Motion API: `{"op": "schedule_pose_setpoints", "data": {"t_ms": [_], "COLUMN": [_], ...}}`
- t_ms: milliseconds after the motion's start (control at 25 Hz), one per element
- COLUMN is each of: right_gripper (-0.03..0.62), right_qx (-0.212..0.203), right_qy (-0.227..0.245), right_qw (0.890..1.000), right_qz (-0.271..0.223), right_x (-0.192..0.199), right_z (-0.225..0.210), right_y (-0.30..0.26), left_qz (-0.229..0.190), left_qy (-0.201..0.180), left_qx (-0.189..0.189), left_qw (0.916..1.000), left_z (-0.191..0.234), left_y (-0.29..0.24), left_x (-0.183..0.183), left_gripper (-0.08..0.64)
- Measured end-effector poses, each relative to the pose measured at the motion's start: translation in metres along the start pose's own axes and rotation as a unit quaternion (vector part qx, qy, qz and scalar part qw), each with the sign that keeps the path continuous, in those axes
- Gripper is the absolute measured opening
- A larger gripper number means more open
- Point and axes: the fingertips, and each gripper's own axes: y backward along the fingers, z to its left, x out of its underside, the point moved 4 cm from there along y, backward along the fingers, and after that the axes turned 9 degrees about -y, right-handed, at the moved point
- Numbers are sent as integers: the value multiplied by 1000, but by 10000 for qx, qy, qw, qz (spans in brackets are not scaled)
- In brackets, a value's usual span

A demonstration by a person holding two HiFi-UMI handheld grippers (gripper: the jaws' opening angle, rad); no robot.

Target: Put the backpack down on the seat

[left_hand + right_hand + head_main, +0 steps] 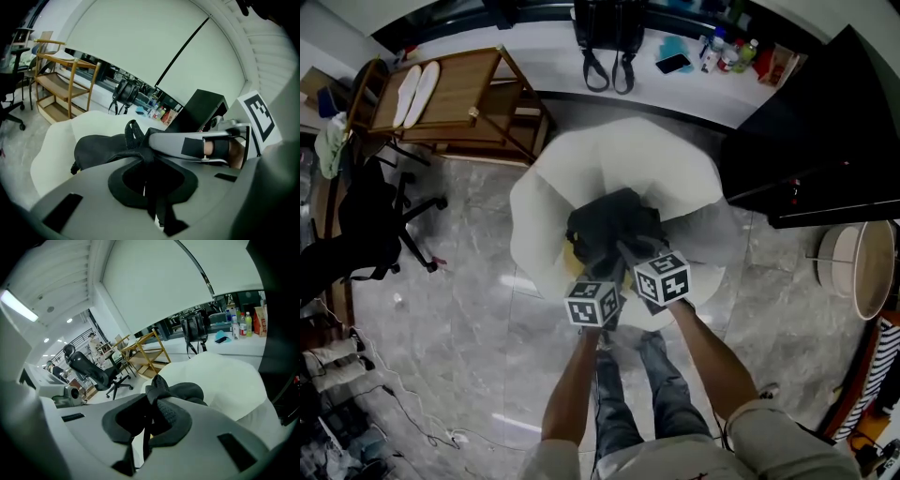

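The black backpack (614,220) sits in the hollow of the white, rounded seat (675,164), its body against the cushion; whether its full weight rests there cannot be told; the left tongs (144,161) are clenched on a black webbing strap (133,133) that rises from the bag's top, the strap running down between the pads; the right tongs (152,399) are clenched on a mesh-padded strap (164,411) at the bag's near edge; in the head view both sets of tongs meet just above the backpack, side by side, the marker cubes nearly touching; beyond the seat a white worktop (553,56) carries a second black bag (609,33), a phone (673,64) and some bottles (722,52); a wooden trolley (450,94) and a black office chair (366,225) stand to the left on the grey marbled floor (469,309).
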Motion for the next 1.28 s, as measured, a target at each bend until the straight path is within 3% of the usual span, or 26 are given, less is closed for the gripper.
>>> {"op": "schedule_pose_setpoints", "data": {"t_ms": [160, 280, 400, 600, 1080, 1200, 1280], "right_gripper": [45, 142, 201, 229, 222, 189, 126], "right_qx": [166, 442, 611, 961, 776, 755, 804], "right_qy": [133, 278, 204, 226, 450, 361, 356], "right_qw": [9998, 9986, 9979, 9948, 9957, 9955, 9944], "right_qz": [-39, -89, -69, -267, -248, -443, -591], "right_x": [3, 11, 19, 15, 13, 4, -3], "right_z": [-2, -11, -23, -41, -16, -5, 2], "right_y": [3, 7, 12, 24, 51, 65, 75], "left_qz": [84, 159, 172, 157, -30, -126, -203], "left_qy": [-94, -251, -268, -193, -316, -369, -423], "left_qx": [-25, -44, -182, -280, -235, -303, -367], "left_qw": [9999, 9995, 9993, 9993, 9992, 9988, 9982], "left_z": [-3, -2, 3, 10, -15, -20, -24], "left_y": [1, 5, 11, 17, 36, 48, 56], "left_x": [4, 11, 19, 28, 8, -3, -10], "left_gripper": [49, 52, 131, 155, 153, 134, 101]}}
